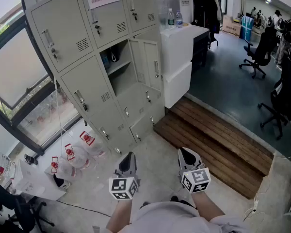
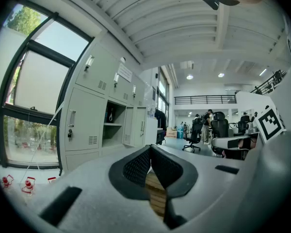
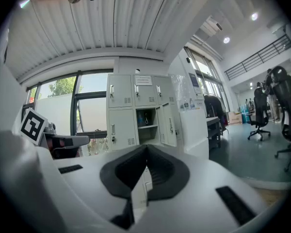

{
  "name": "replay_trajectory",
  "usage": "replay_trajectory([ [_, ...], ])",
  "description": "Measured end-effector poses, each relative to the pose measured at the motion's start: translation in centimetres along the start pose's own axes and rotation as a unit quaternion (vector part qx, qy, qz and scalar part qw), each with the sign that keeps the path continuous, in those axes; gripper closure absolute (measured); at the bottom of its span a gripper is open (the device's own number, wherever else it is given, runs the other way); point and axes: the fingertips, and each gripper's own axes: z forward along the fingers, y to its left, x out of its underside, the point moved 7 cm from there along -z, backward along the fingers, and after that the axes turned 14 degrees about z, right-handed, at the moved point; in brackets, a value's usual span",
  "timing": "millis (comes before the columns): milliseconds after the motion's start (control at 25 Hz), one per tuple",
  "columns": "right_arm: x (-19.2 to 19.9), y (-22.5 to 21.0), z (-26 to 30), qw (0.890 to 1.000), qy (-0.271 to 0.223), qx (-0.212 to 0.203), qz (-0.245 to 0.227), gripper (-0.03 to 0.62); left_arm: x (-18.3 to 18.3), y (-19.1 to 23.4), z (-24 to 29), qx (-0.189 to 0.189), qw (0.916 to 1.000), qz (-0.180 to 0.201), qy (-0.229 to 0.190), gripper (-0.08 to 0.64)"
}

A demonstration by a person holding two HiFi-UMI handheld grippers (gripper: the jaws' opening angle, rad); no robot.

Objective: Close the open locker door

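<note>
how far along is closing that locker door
Nothing is done yet: the locker door stands wide open. Nothing is in hand either: the left claw and right claw are both shut and empty, well short of the lockers. The whole job is left: step closer, reach the door and push it shut.

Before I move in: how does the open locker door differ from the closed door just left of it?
The open door stands swung out to the right; the closed door sits flush in the locker front. The open door bares its compartment and a shelf; the closed door hides whatever is behind it. Both are pale grey metal with a handle.
</note>
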Motion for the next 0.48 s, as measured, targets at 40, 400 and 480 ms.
replay_trajectory([
  [40,-0.04,-0.07,0.11,1.000,-0.001,0.000,-0.001,0.580,-0.04,0.00,0.12,0.000,1.0000,0.001,-0.001,0.552],
  [400,-0.23,-0.45,0.32,1.000,0.002,-0.003,-0.006,0.580,-0.26,-0.43,0.46,-0.002,1.0000,0.002,-0.004,0.552],
  [480,-0.33,-0.52,0.37,1.000,0.000,-0.005,-0.006,0.580,-0.34,-0.52,0.53,-0.001,1.0000,0.006,-0.004,0.552],
])
